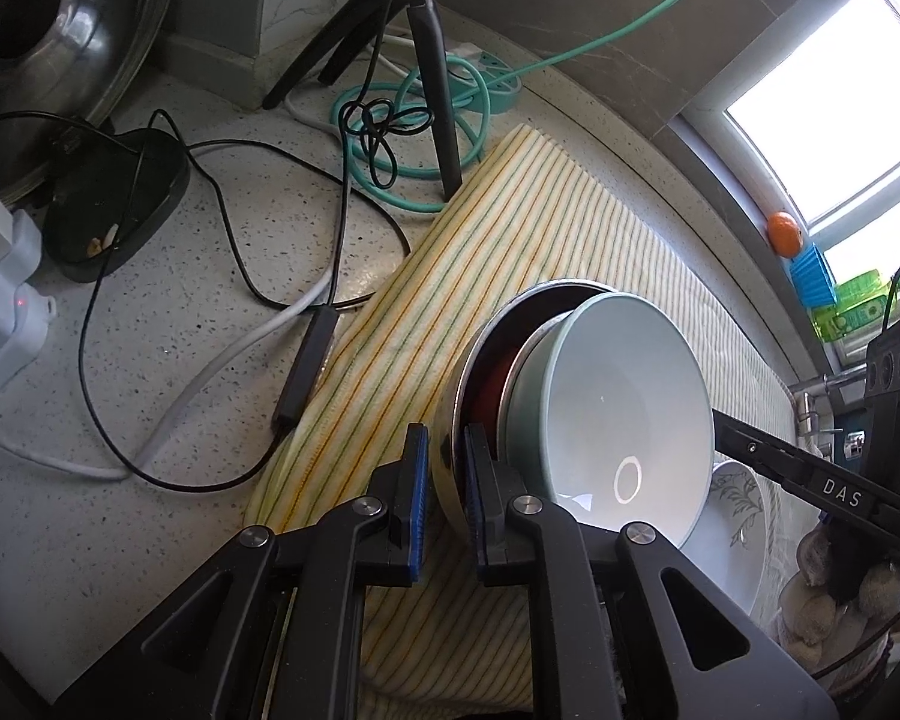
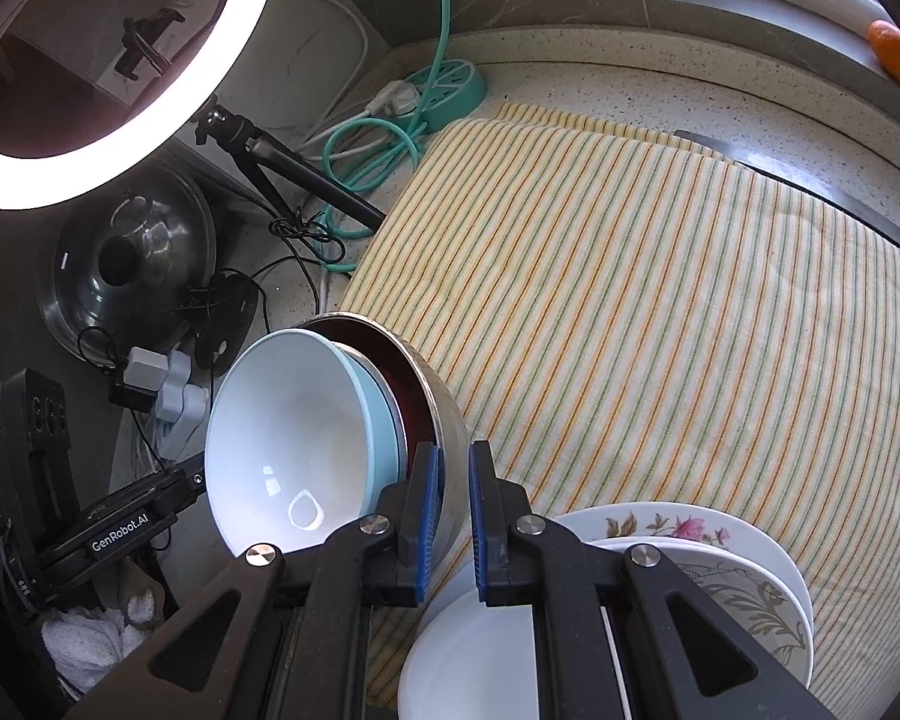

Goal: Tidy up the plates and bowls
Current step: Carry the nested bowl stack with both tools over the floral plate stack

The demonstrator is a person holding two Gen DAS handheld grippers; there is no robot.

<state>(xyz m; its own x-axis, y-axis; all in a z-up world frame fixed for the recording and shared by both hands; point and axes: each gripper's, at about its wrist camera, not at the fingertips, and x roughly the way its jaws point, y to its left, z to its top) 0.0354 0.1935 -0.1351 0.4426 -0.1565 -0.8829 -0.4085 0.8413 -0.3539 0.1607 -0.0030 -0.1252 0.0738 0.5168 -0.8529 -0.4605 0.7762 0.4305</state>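
A steel bowl point(image 1: 450, 414) holds a dark red dish point(image 1: 492, 390) and a pale blue bowl point(image 1: 618, 408) nested inside it. The stack is tilted and held above the striped cloth point(image 1: 510, 228). My left gripper point(image 1: 447, 456) is shut on the steel bowl's rim. In the right wrist view my right gripper point(image 2: 453, 480) is shut on the opposite rim of the steel bowl point(image 2: 444, 414), with the pale blue bowl point(image 2: 294, 438) to its left. A stack of plates point(image 2: 690, 546), floral and white, lies under the right gripper on the cloth point(image 2: 630, 300).
Cables point(image 1: 240, 312), a tripod point(image 1: 426, 60), a teal power strip point(image 2: 450, 84), a black dish point(image 1: 114, 198) and a steel pot lid point(image 2: 132, 258) crowd the speckled counter to the left. A ring light point(image 2: 120, 138) hangs above. An orange point(image 1: 784, 232) sits on the window ledge.
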